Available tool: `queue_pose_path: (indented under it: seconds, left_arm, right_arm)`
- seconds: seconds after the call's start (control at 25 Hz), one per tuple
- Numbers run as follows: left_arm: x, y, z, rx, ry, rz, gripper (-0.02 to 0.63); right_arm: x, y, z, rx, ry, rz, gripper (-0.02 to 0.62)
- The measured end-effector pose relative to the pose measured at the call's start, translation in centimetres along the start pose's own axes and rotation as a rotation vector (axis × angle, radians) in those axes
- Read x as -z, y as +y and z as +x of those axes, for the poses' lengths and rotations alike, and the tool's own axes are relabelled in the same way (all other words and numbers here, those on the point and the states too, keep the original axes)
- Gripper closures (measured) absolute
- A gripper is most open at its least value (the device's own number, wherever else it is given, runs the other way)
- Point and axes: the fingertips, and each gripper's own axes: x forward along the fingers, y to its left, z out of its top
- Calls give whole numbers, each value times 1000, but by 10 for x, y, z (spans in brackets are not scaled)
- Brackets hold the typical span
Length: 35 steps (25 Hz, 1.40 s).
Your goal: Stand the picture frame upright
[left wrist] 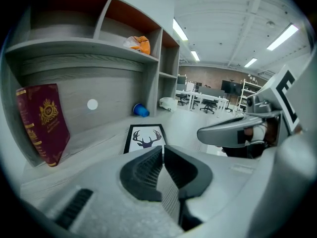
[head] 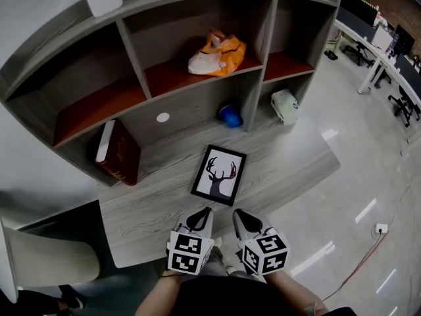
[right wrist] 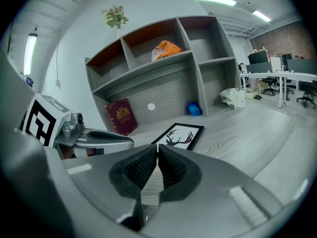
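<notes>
The black picture frame [head: 219,174] with a deer-antler print lies flat, face up, on the grey wooden desk [head: 151,206]. It lies in front of the shelf unit. It also shows in the left gripper view as the frame [left wrist: 145,138] and in the right gripper view as the frame [right wrist: 178,135]. My left gripper [head: 206,213] and right gripper [head: 241,214] hover side by side just short of the frame's near edge and touch nothing. The left gripper [left wrist: 162,148] has its tips almost together with nothing between them. The right gripper [right wrist: 157,147] is likewise empty.
A dark red book [head: 118,151] leans in the lower left shelf bay. A blue cup [head: 230,116] lies on its side under the middle shelf, a white bag [head: 285,105] at the right, an orange bag [head: 217,53] on the upper shelf. A pale chair [head: 46,262] stands at my left.
</notes>
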Motion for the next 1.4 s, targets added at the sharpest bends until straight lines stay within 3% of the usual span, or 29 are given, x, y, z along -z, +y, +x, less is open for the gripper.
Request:
queue_pose_path:
  seconds: [0.8,1.0,1.4]
  left_arm:
    - [-8,26,65,141,86,10,558]
    - [-6,26,79,177,106,7,560]
    - [-3,49,90,169,129,-10,560]
  right_arm:
    - [1,-34,40,110,98,63,557]
    - [2,-44,48,138,106,133,557]
    - [7,-58,71,171,115,201,548]
